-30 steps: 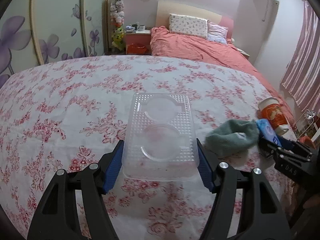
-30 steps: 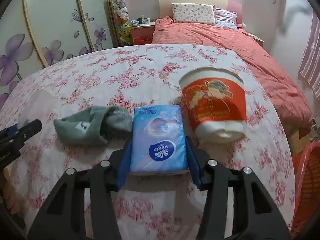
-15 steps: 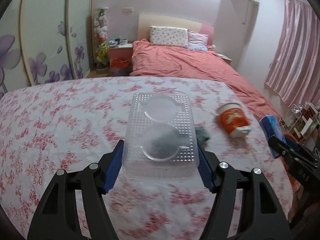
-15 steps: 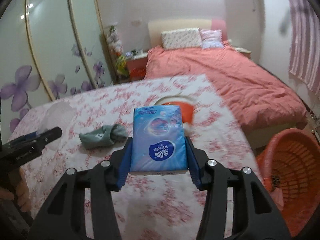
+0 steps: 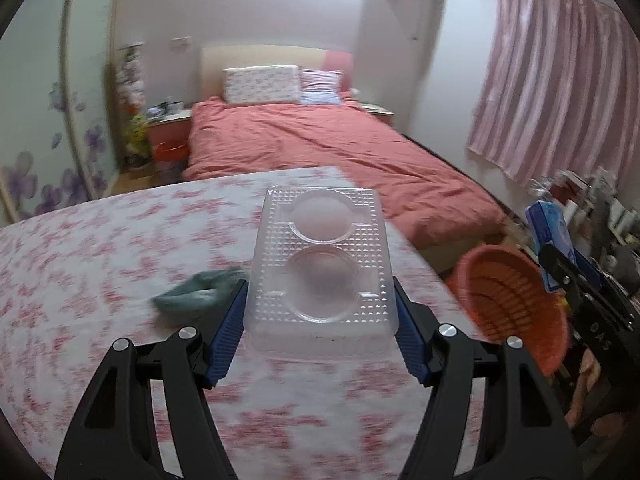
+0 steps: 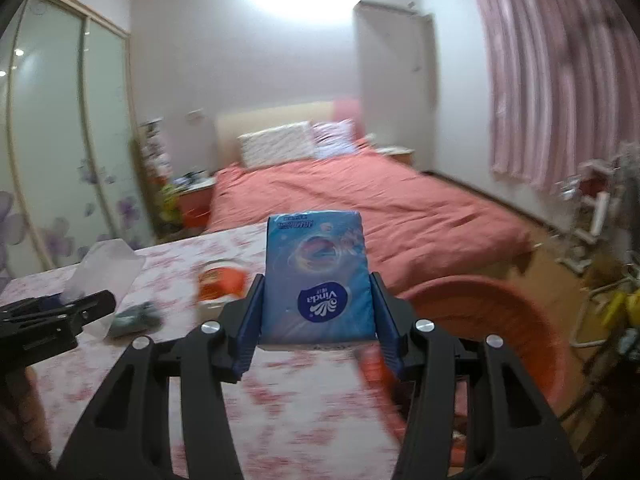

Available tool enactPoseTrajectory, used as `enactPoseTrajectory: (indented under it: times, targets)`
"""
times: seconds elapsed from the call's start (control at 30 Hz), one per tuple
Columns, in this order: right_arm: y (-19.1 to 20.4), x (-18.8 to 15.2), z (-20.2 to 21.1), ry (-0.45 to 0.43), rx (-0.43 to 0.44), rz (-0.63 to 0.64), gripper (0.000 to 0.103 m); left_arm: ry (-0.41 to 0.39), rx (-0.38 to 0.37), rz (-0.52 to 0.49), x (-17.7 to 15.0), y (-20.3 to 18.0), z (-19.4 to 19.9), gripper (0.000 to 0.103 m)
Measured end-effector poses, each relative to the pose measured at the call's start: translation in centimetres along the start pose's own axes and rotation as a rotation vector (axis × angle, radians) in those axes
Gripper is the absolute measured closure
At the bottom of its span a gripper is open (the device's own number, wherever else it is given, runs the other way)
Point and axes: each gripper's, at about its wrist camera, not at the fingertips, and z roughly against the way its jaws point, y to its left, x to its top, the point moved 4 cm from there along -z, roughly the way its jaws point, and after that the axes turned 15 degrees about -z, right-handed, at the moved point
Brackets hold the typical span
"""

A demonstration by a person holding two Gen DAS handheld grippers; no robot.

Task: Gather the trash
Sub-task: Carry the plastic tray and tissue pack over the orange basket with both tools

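We hold the left gripper (image 5: 320, 320) clamped on a clear plastic tray (image 5: 320, 264), its blue pads pressing the tray's two long sides, so that the tray projects forward between the fingers, above the floral-covered counter (image 5: 100, 260). Just left of this gripper, on the counter, lies a grey-green sock (image 5: 196, 294). To its right stands an orange basket (image 5: 508, 300), off the counter's edge. Our right gripper (image 6: 318, 312) is clamped on a blue tissue pack (image 6: 318, 280), which stands lengthwise between the pads with its white logo nearest the camera. Ahead and left of the right gripper, a red-and-white paper cup (image 6: 222, 284) lies on the counter, with the sock farther left; the basket's rim curves just right of and below this gripper. Beyond both grippers we see a bed (image 5: 320, 140) with a salmon cover. Both views are motion-blurred.
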Motion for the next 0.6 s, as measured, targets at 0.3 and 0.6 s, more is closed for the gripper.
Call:
enactPoseTrajectory:
  times: [0.3, 0.6]
  targets:
    - [-7.0, 1.7, 1.6, -0.079, -0.111, -0.078, 0.053, -0.022, -0.146, -0.088, 1.9, -8.0, -2.2, 0.036]
    - [-11.9, 2.1, 2.7, -0.125, -0.165, -0.14, 0.053, -0.034, -0.254, -0.139, 2.9, -13.4, -3.6, 0.036]
